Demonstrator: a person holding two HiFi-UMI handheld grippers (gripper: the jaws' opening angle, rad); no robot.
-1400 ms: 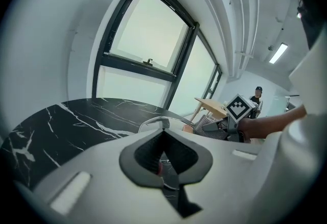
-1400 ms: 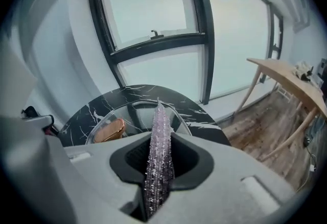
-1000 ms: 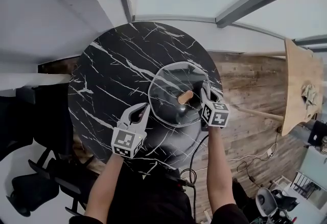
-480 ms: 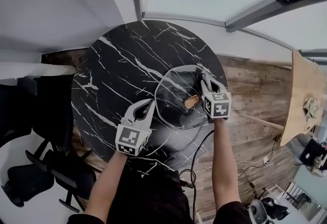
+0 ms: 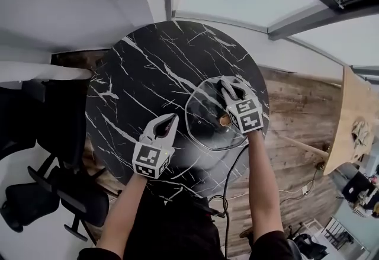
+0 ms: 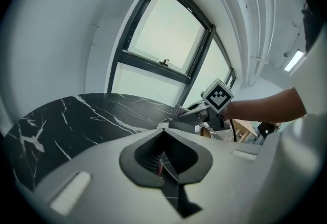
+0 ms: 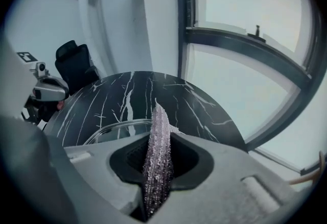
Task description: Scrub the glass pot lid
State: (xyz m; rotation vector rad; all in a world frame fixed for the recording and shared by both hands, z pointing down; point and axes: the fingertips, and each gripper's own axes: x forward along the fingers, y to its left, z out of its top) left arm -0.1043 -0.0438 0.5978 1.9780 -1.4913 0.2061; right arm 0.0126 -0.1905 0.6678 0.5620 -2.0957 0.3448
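The right claw [image 5: 228, 87] is pinching a glittery silver scrubber [image 7: 156, 151], which is standing edge-on between the jaws and sticking out past their tips. This claw is reaching over the far part of the glass lid [image 5: 204, 125] and pointing steeply down. Whether the scrubber is touching the glass I cannot tell. The lid is lying flat on the right side of the round black marbled surface [image 5: 142, 69], with its wooden knob [image 5: 224, 118] peeking out just beside the right claw's marker cube. The left claw [image 5: 167, 124] is showing its jaws pressed tight together and is pointing toward the lid's left rim, near it but apart. A black chair [image 5: 35, 205] is standing on the floor to the left.
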